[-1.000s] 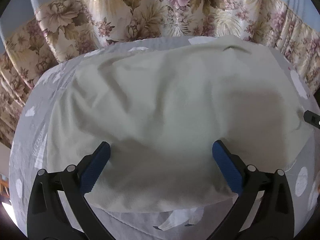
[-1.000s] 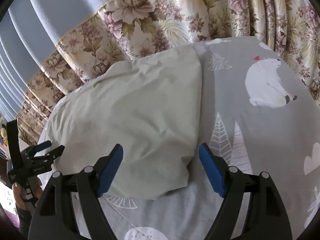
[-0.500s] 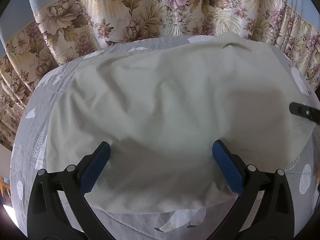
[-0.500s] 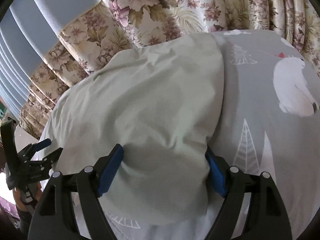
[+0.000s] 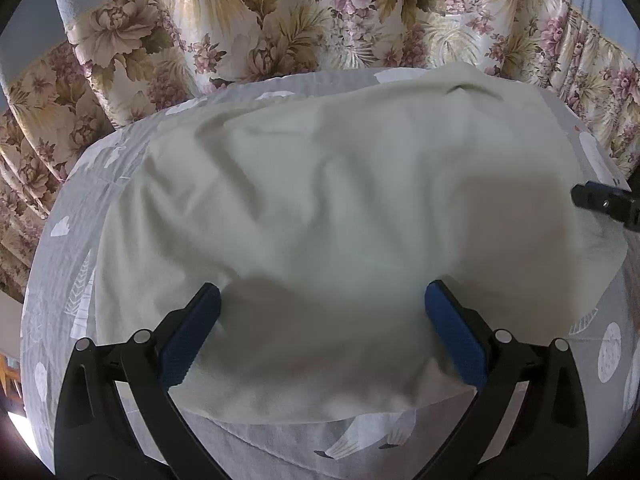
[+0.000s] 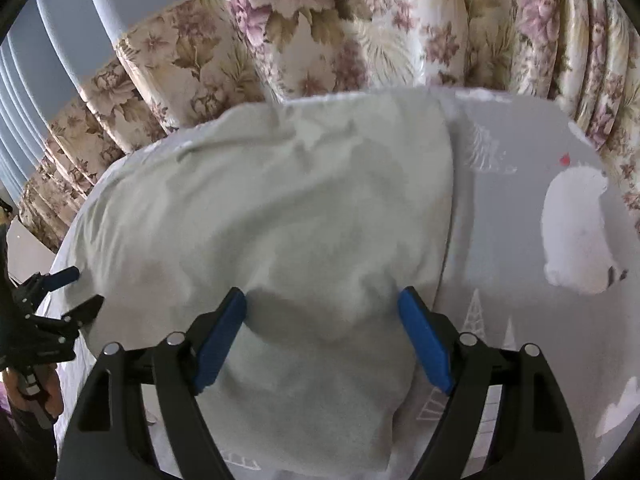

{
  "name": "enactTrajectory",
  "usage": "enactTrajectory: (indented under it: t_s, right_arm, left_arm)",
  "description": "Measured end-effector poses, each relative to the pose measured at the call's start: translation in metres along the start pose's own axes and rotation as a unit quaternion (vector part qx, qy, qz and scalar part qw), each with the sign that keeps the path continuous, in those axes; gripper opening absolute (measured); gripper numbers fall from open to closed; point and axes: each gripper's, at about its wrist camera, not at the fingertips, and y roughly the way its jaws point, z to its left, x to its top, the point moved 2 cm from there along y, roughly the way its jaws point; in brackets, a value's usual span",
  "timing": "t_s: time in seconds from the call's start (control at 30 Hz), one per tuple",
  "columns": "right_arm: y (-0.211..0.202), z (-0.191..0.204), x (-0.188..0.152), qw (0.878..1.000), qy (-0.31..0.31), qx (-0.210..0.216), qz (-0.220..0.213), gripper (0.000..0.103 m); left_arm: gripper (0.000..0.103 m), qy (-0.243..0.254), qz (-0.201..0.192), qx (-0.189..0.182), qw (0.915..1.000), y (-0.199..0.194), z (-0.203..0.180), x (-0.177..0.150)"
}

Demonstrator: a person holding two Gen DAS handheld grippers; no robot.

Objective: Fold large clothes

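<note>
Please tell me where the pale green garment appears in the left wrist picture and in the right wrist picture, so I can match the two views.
Left wrist view: the pale green garment fills the middle, spread almost across the whole grey printed bedsheet.
Right wrist view: the garment covers the centre and left; its straight edge runs down right of centre, beside bare sheet.
Shared landmark: the floral curtain hangs behind the bed in both views.

Left tool (image 5: 322, 316) spread wide, angled downward, right tool (image 6: 322, 322) likewise spread, tilted down

2 wrist fisheyes, close, angled down, both sharing pale garment (image 5: 320, 208), bedsheet (image 6: 520, 320), curtain (image 5: 280, 20)
</note>
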Motion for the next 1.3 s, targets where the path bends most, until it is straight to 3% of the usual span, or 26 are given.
enactTrajectory:
  t_s: [0.2,0.33,0.47,0.77,1.07,1.1,1.13,1.17,1.2,1.23,1.3]
  right_arm:
    - [0.008,0.001,-0.003,1.0,0.005,0.023,0.012,0.095]
    - [0.014,0.014,0.0,0.997,0.028,0.064,0.023,0.102]
    - [0.014,0.015,0.002,0.985,0.082,0.152,0.019,0.102]
    - [0.002,-0.002,-0.015,0.983,0.087,0.159,0.041,0.095]
    - [0.023,0.025,0.002,0.983,0.066,0.17,0.02,0.097]
    - [0.025,0.028,0.005,0.984,0.064,0.164,0.019,0.096]
    - [0.026,0.029,0.007,0.986,0.058,0.155,0.019,0.087]
    - [0.025,0.031,0.008,0.988,0.051,0.145,0.016,0.065]
    - [0.023,0.031,0.007,0.988,0.048,0.147,0.015,0.058]
    - [0.02,0.031,0.006,0.987,0.048,0.152,0.013,0.052]
    - [0.02,0.029,0.003,0.986,0.05,0.159,0.024,0.051]
  left_arm:
    - [0.1,0.0,-0.001,-0.001,1.0,0.0,0.0,0.001]
    - [0.1,-0.001,-0.001,-0.003,1.0,0.0,0.0,0.0]
    - [0.1,0.0,0.001,-0.005,1.0,0.001,0.001,0.001]
    - [0.1,0.005,0.002,-0.01,0.9999,0.001,0.002,0.001]
    - [0.1,0.003,0.005,-0.009,0.9999,0.001,0.002,0.004]
    - [0.1,0.002,0.005,-0.009,0.9999,0.001,0.002,0.004]
    - [0.1,0.001,0.005,-0.009,0.9999,0.001,0.003,0.004]
    - [0.1,-0.001,0.005,-0.009,0.9999,0.001,0.003,0.004]
    - [0.1,-0.002,0.004,-0.008,1.0,0.001,0.004,0.004]
    - [0.1,-0.002,0.006,-0.008,0.9999,0.002,0.004,0.004]
    - [0.1,-0.001,0.008,-0.007,0.9999,0.002,0.003,0.005]
